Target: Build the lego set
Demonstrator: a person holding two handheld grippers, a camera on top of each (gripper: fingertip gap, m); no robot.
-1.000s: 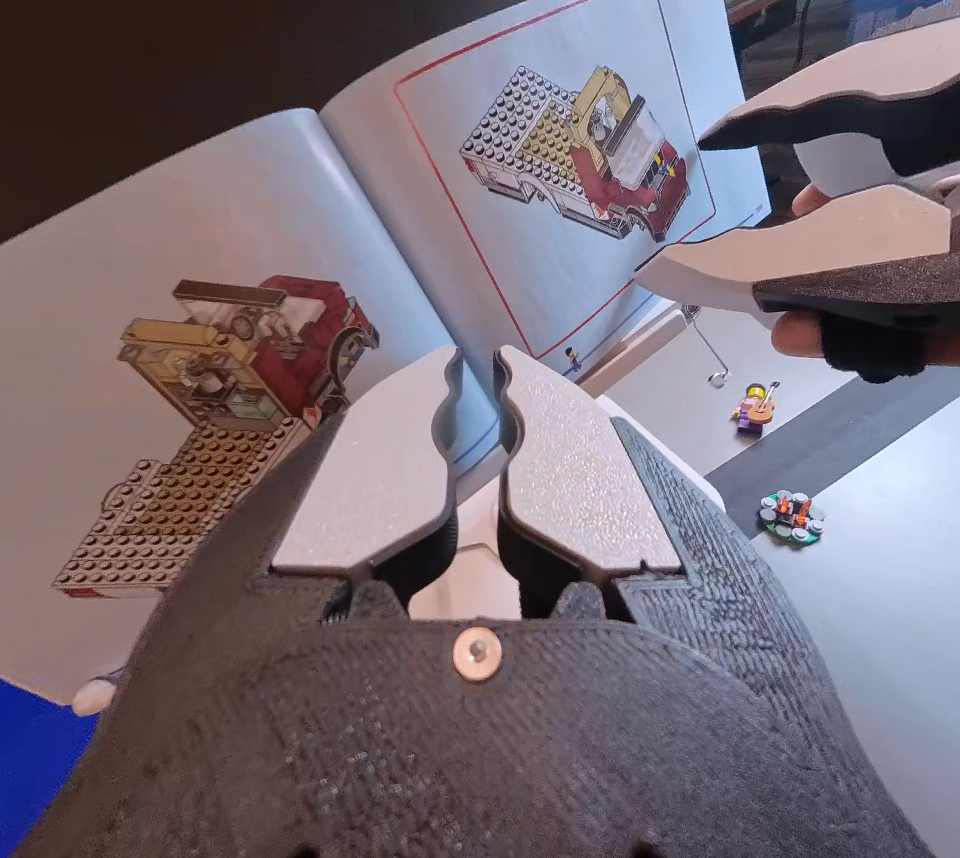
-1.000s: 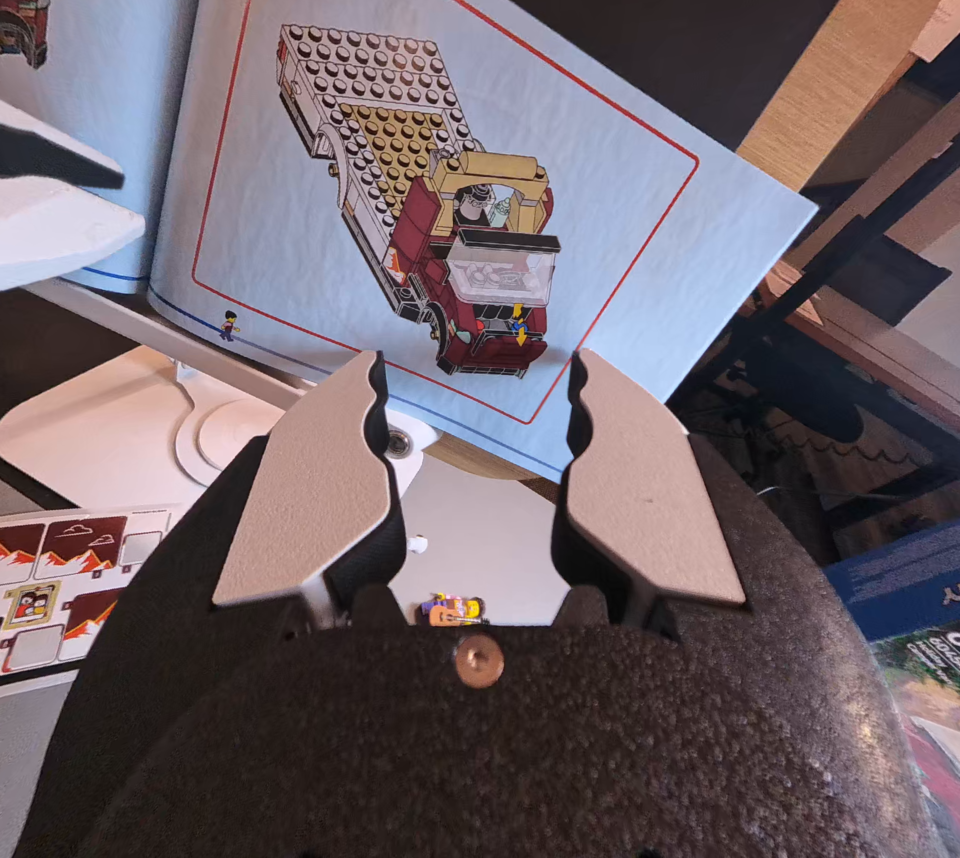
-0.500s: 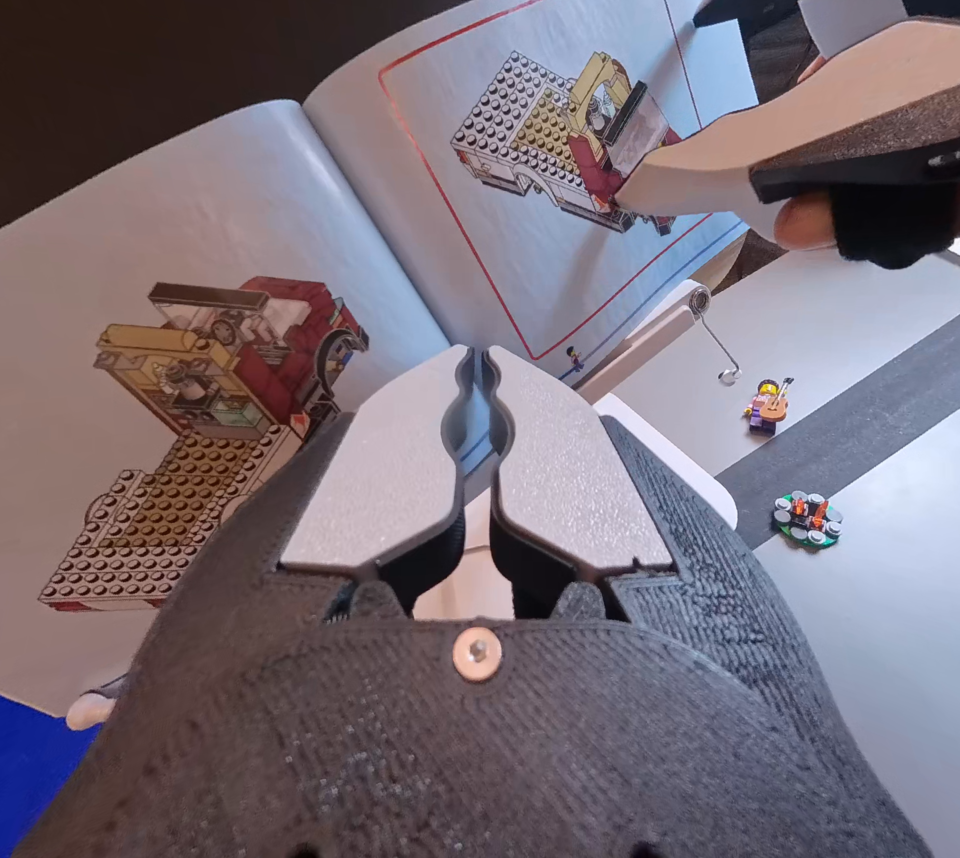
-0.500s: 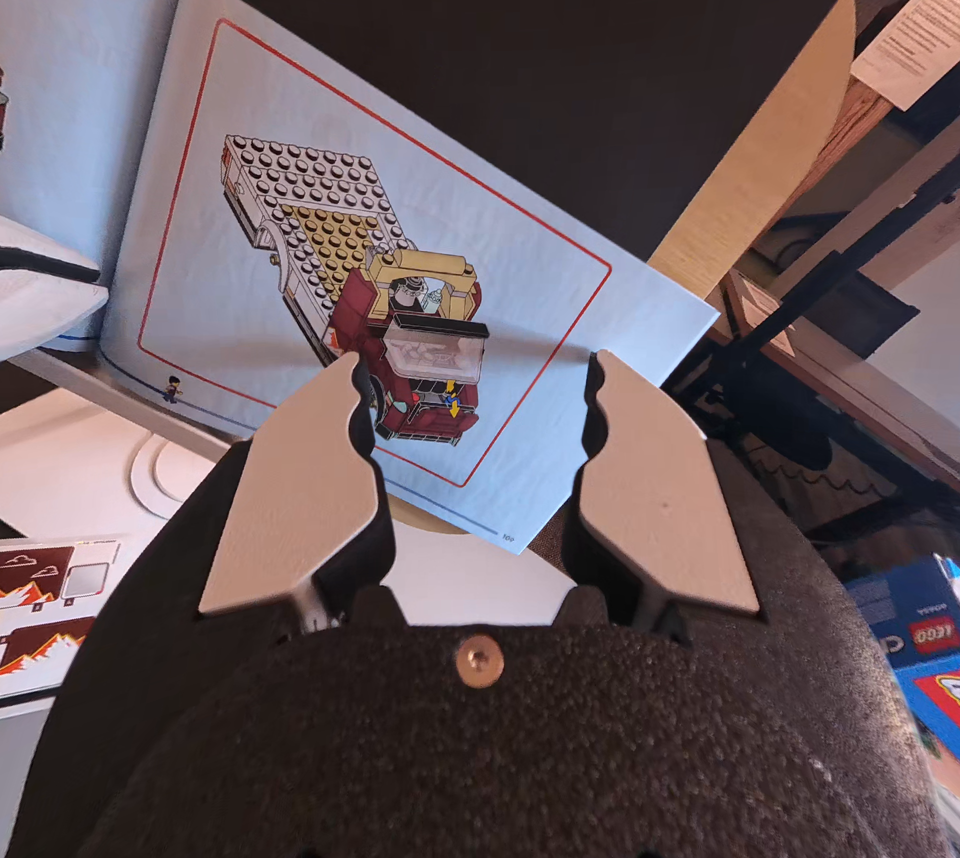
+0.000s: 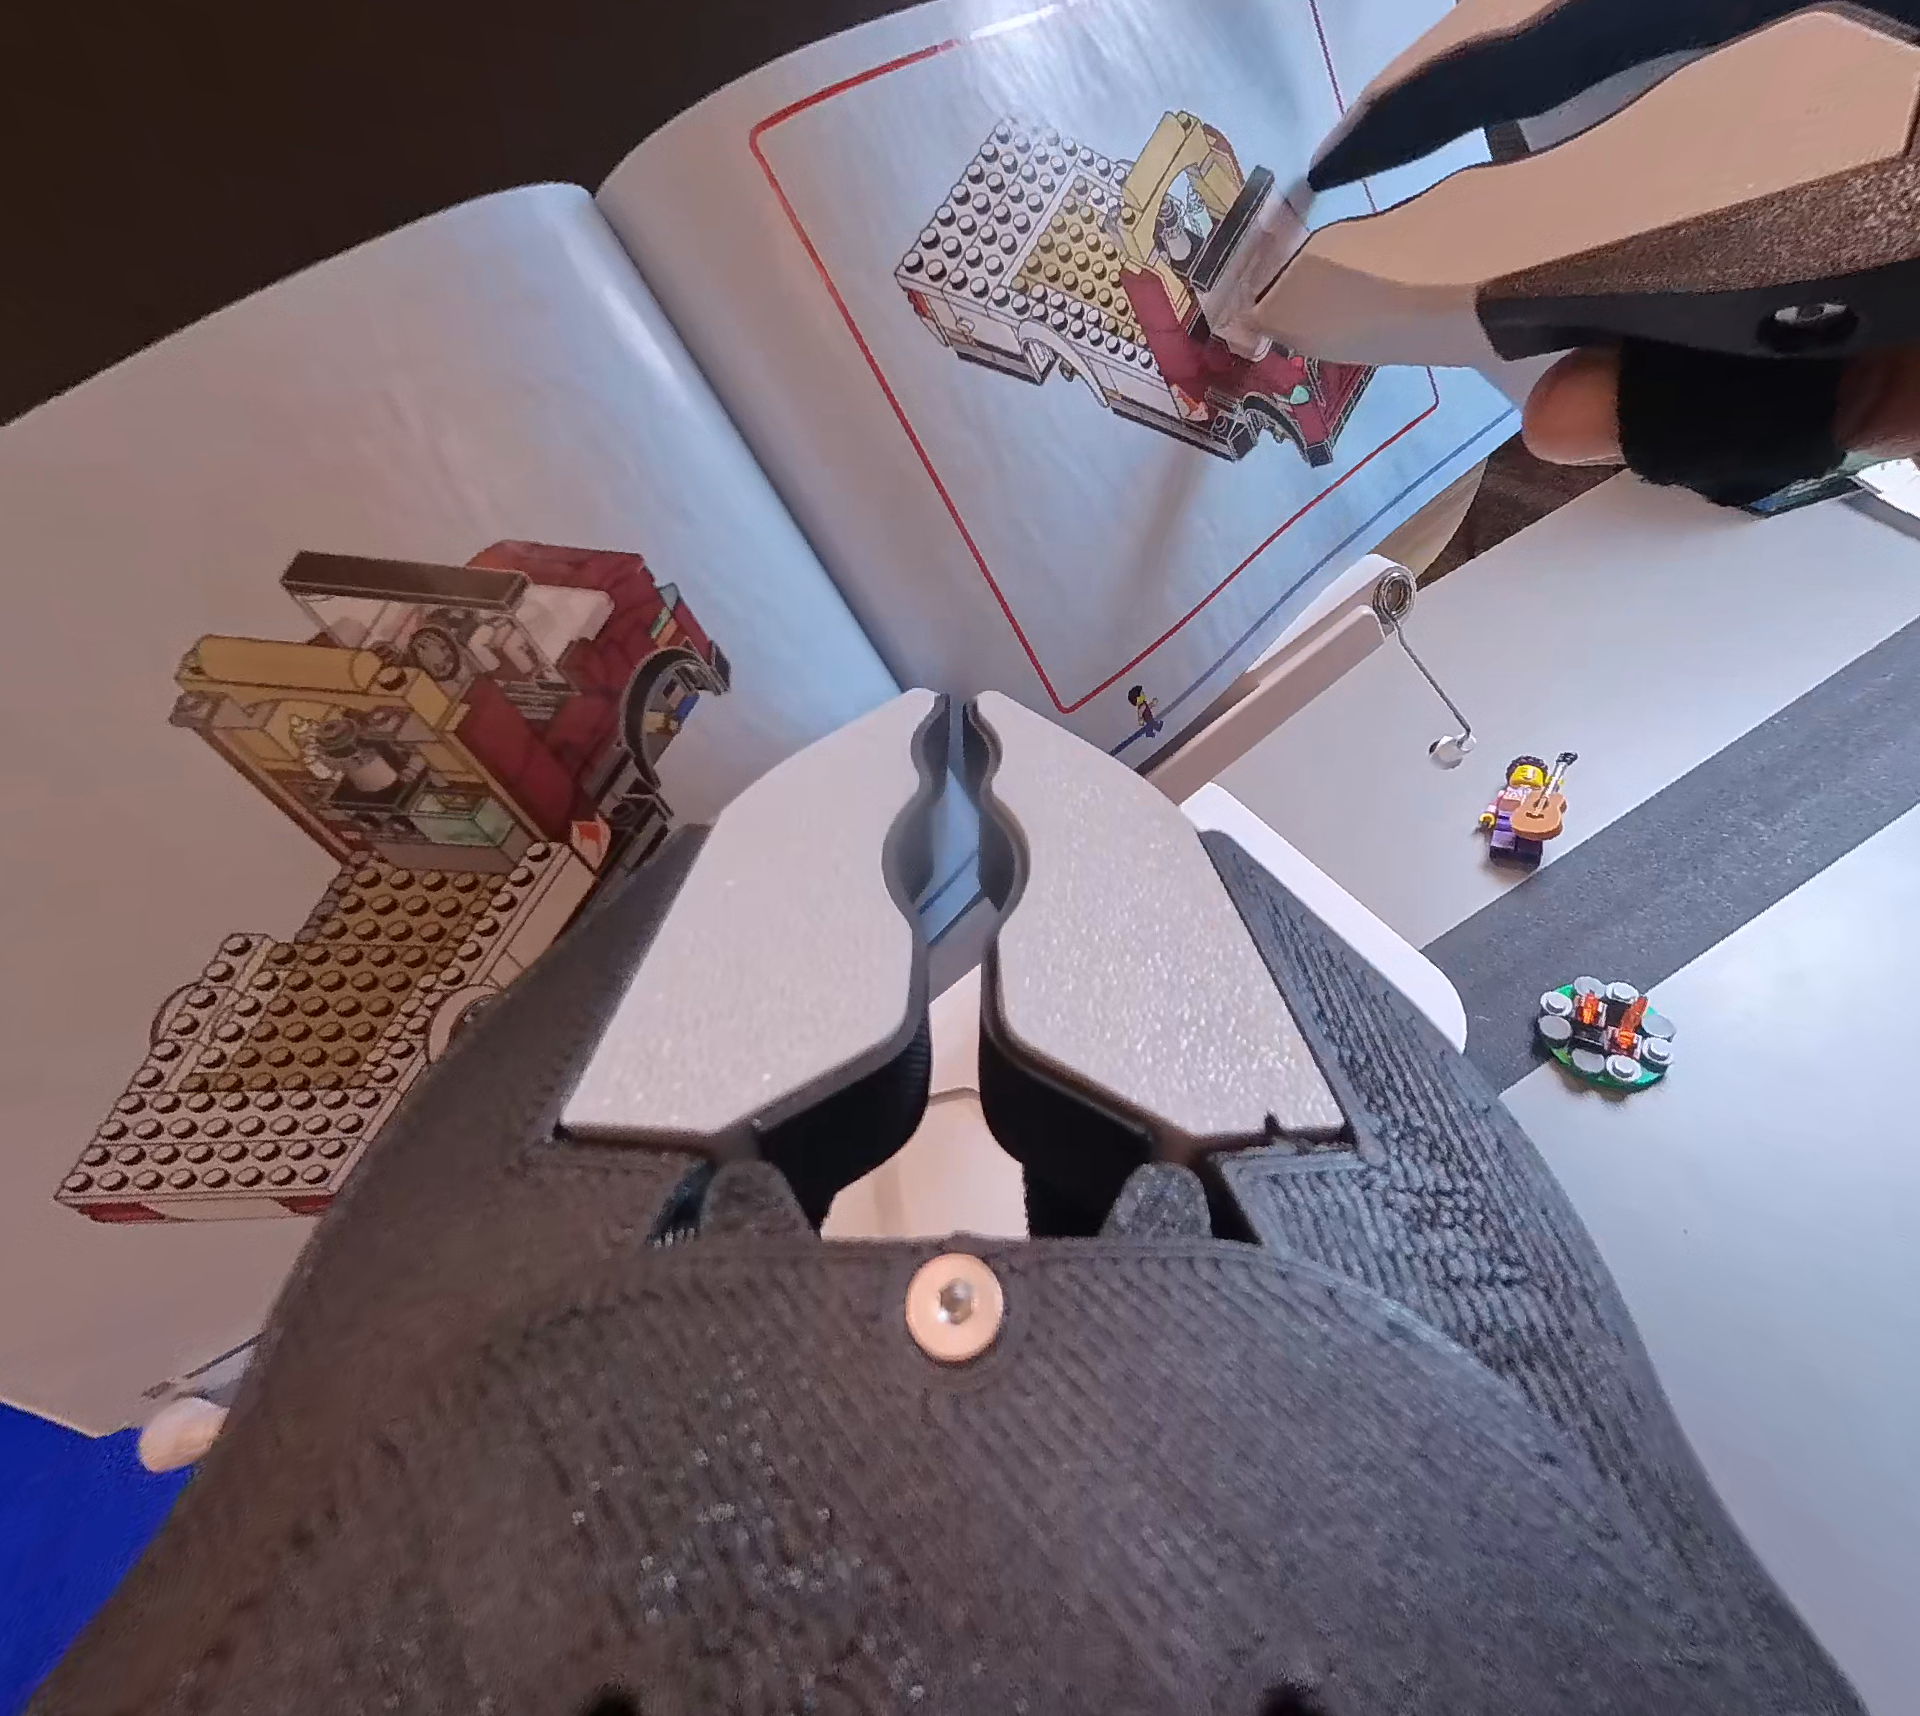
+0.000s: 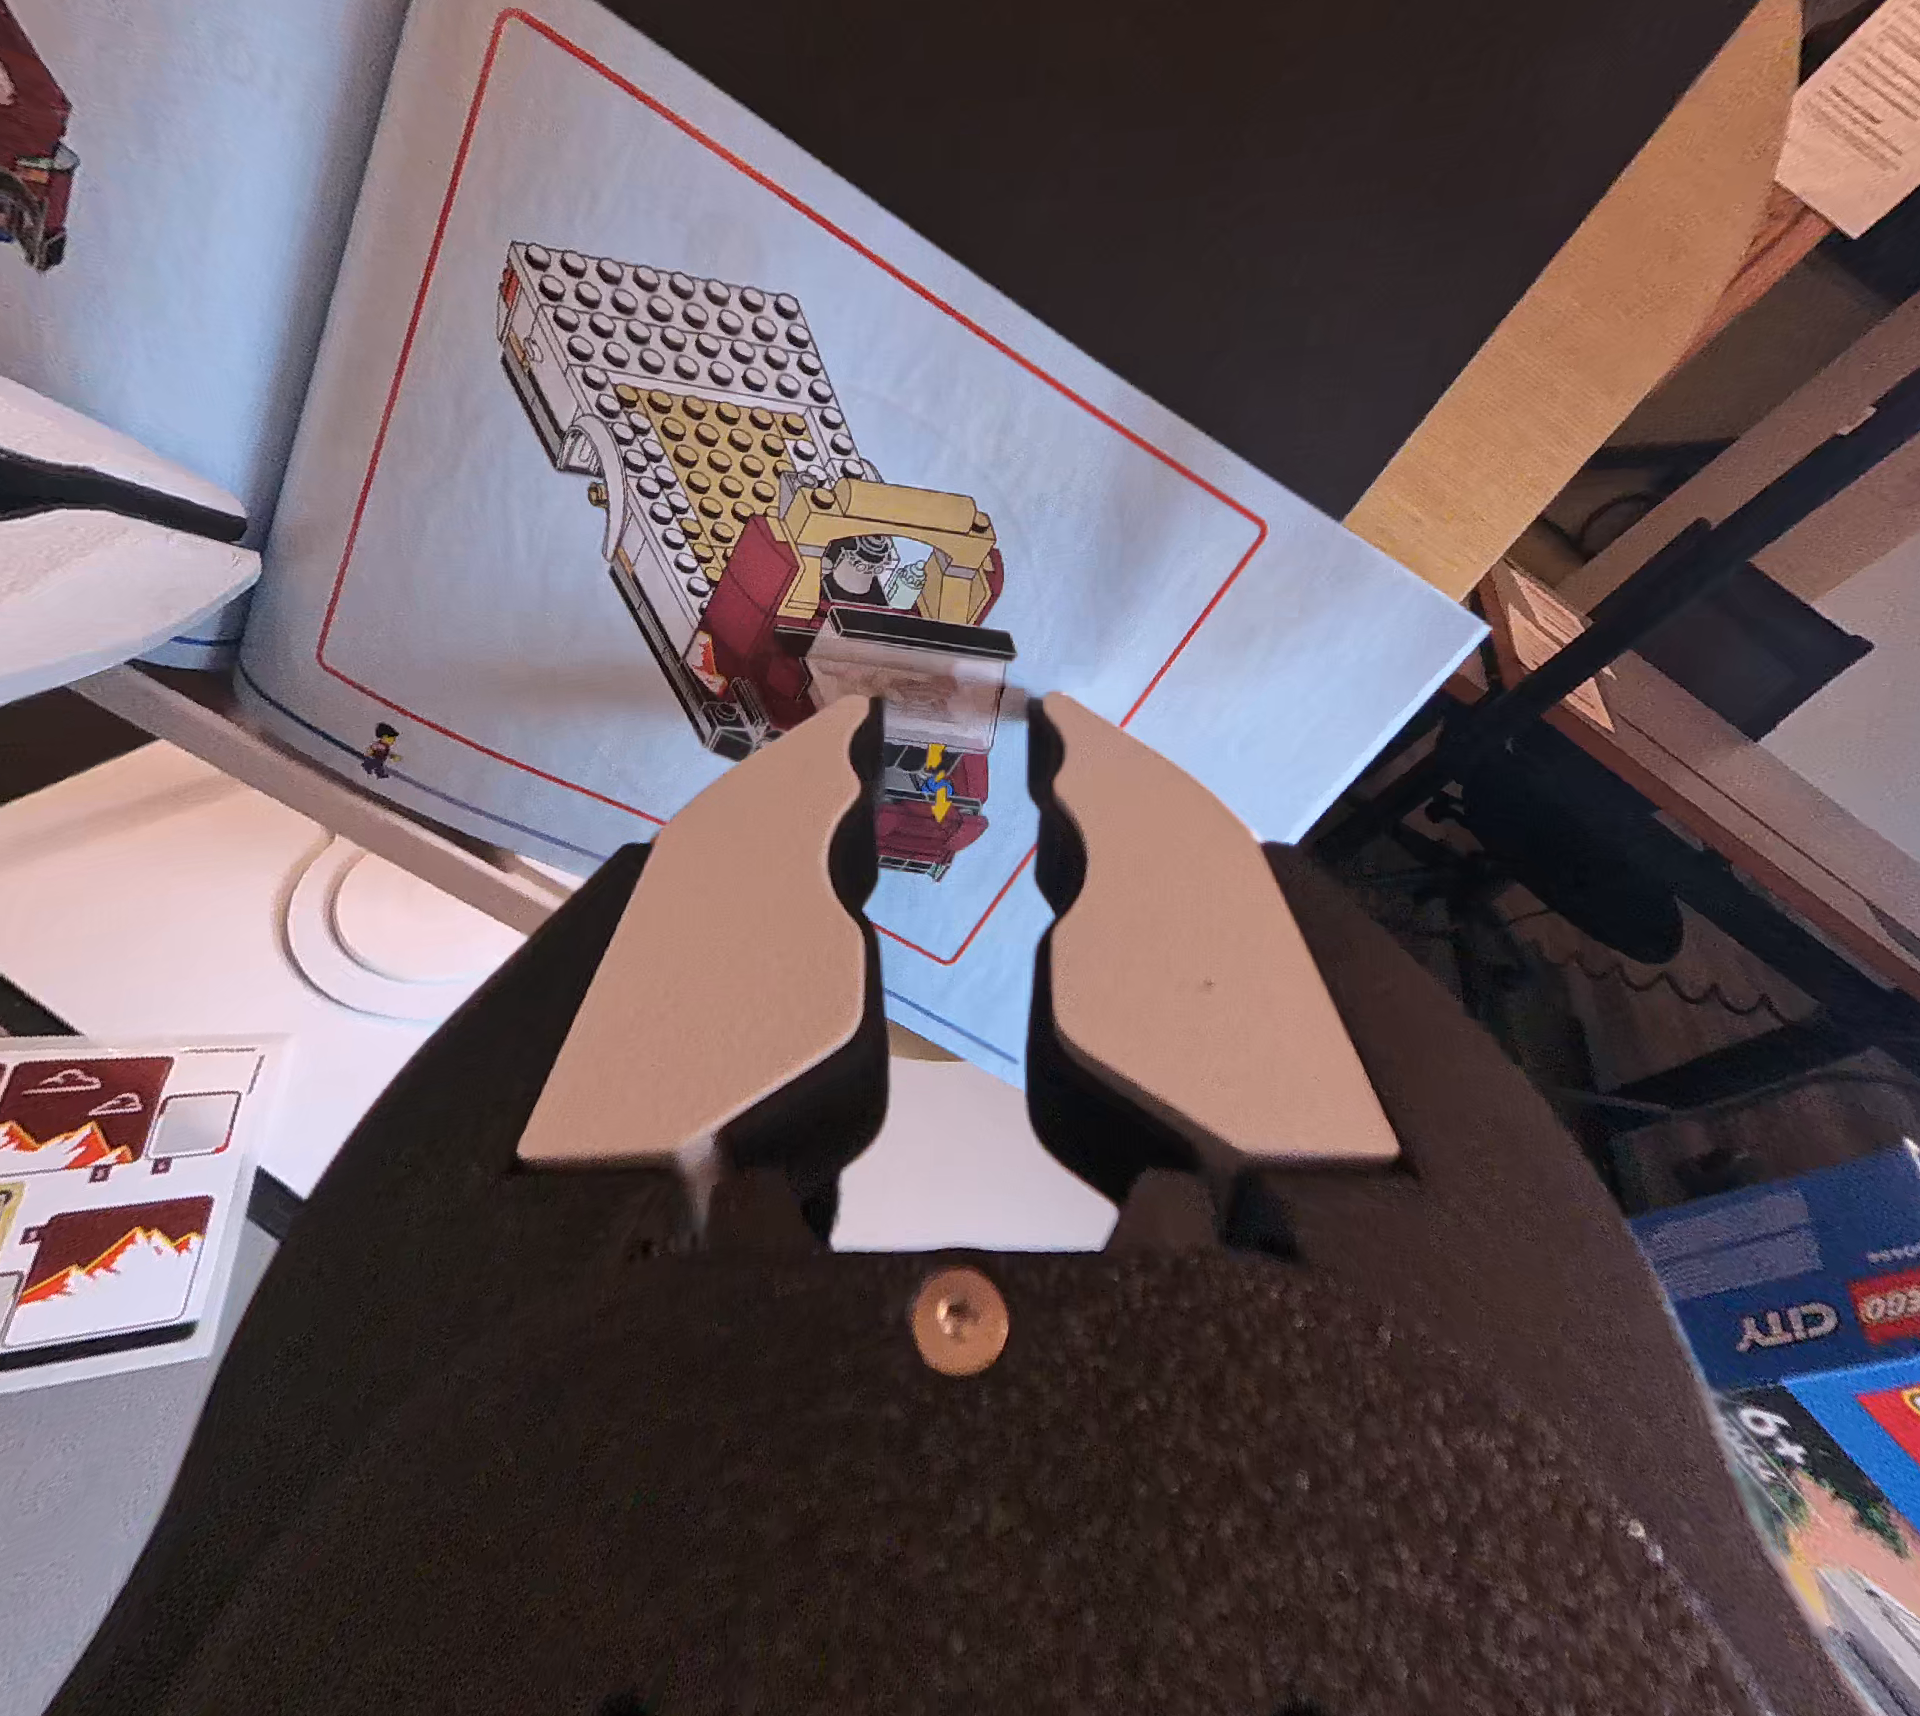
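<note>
Left wrist view: the left gripper (image 5: 958,716), jaws clenched, pinches the instruction booklet (image 5: 520,440) at its lower edge, propped above the counter (image 5: 1714,1251).

Right wrist view: the right gripper (image 6: 948,708), jaws half-parted, empty, points at the page's truck picture (image 6: 758,503). Judged step: consulting instructions; next, fetch the shown piece.

Left gripper (image 5: 958,716): fingers drawn nearly together, only a thin slit between the wavy inner edges; tips pointing forward and upward.
Left gripper body: dark textured housing filling the lower part of its own view.
Right gripper (image 6: 948,710): fingers partly apart, a clear gap between them, tips angled up.
Right gripper in the left wrist view (image 5: 1288,232): enters from the upper right.
Hand (image 5: 1704,430): dark glove, one bare fingertip under the right gripper.
</note>
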